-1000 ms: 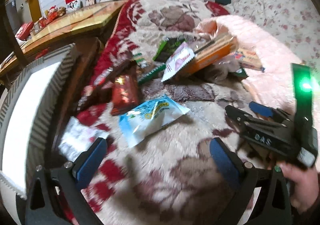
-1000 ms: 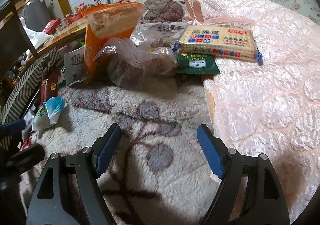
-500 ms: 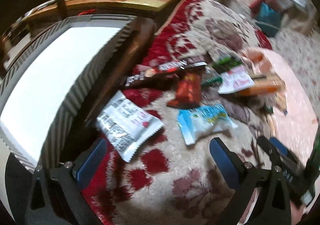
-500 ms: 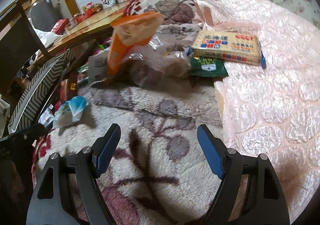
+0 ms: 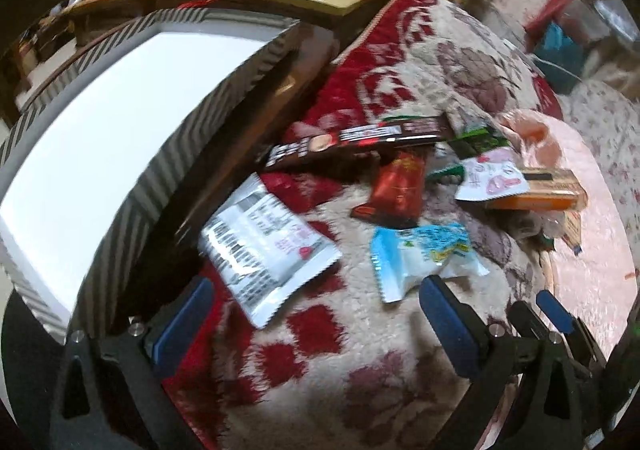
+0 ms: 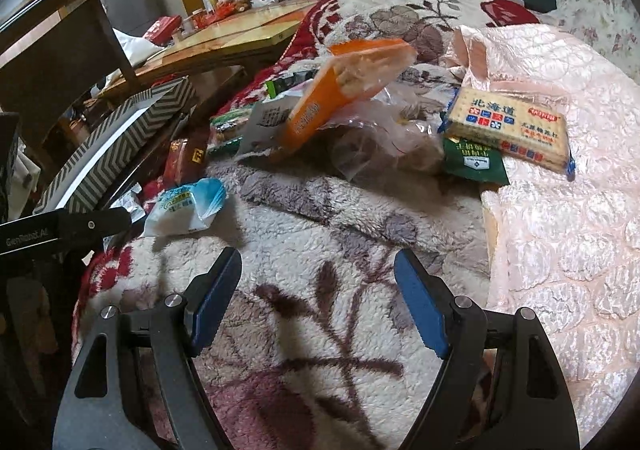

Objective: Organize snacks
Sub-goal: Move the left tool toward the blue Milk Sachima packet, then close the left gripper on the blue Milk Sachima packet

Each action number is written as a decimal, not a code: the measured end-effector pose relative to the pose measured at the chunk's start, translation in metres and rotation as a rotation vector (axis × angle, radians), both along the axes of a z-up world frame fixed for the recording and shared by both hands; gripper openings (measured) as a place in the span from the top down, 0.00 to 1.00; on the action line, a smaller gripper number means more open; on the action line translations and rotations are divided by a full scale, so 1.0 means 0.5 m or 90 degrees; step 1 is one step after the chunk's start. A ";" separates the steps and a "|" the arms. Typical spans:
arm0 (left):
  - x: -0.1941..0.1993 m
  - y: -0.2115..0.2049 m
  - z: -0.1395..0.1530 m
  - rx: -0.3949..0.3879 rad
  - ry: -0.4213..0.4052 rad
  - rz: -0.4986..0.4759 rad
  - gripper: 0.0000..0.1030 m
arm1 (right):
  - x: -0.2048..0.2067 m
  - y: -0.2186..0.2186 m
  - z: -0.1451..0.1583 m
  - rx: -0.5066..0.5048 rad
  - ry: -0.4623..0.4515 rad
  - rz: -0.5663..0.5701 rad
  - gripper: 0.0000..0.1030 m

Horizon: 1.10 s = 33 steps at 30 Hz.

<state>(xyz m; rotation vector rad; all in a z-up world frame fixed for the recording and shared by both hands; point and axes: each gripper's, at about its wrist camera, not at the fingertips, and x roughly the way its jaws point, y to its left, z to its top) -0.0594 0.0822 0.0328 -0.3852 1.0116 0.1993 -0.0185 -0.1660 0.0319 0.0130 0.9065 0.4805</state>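
Lining up the first grab
Left gripper [image 5: 316,314] spread wide, empty, over the white packet [image 5: 264,246] mid-frame; needs dropping and closing. Right gripper [image 6: 316,298] spread too.

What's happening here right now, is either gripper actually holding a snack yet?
Not yet. Both grippers are open and empty above the fleece blanket. The left gripper hovers near the white packet and the light blue packet, beside the chevron-sided box. The right gripper faces the orange pack, the cracker pack and the green sachet. Snacks lie scattered, unsorted.
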 end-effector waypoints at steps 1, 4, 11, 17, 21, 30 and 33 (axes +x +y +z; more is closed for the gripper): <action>0.005 -0.009 0.004 0.009 -0.006 -0.018 0.00 | -0.002 -0.004 -0.001 0.002 0.002 -0.004 0.23; 0.025 -0.043 0.018 0.052 -0.029 -0.095 0.00 | 0.002 -0.016 -0.006 0.007 0.013 -0.018 0.23; 0.071 -0.122 0.008 0.101 -0.034 -0.299 0.05 | 0.007 -0.034 -0.011 0.007 0.026 -0.043 0.23; 0.099 -0.149 -0.018 0.100 -0.017 -0.363 0.19 | 0.017 -0.056 -0.019 0.017 0.043 -0.069 0.23; 0.119 -0.152 -0.026 0.101 -0.012 -0.373 0.32 | 0.022 -0.061 -0.025 0.019 0.055 -0.077 0.23; 0.126 -0.126 -0.018 0.071 -0.008 -0.339 0.75 | 0.023 -0.064 -0.029 0.029 0.063 -0.087 0.23; 0.116 -0.134 -0.010 0.079 -0.020 -0.342 0.75 | 0.022 -0.063 -0.029 0.027 0.062 -0.085 0.23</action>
